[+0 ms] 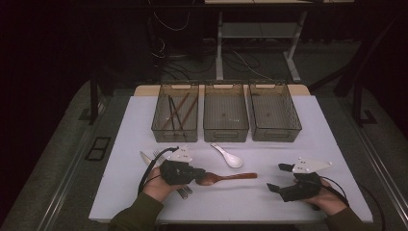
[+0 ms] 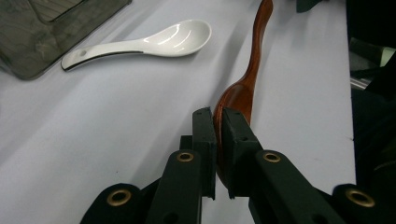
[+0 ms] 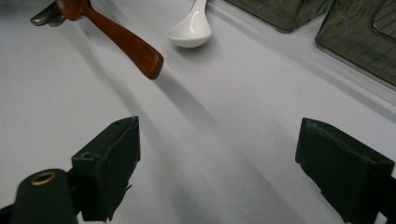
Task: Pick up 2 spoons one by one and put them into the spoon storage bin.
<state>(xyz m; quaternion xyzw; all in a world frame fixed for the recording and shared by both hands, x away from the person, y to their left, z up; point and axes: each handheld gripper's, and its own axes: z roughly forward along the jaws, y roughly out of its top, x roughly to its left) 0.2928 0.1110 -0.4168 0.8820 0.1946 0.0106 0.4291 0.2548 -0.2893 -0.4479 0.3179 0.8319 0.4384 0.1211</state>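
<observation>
Your white table [image 1: 308, 144] carries three smoky bins [image 1: 226, 112] along its far edge. Nearer you, a white ceramic spoon [image 1: 229, 156] lies at the middle, with metal cutlery [image 1: 146, 157] at the near left.

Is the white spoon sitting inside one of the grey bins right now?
No, the white spoon lies on the table in front of the middle bin, outside all three bins.

Room dim; grey carpeted floor [image 1: 57, 159]. White-framed desk [image 1: 255, 33] behind the table, loose cables [image 1: 240, 62] beneath it.
</observation>
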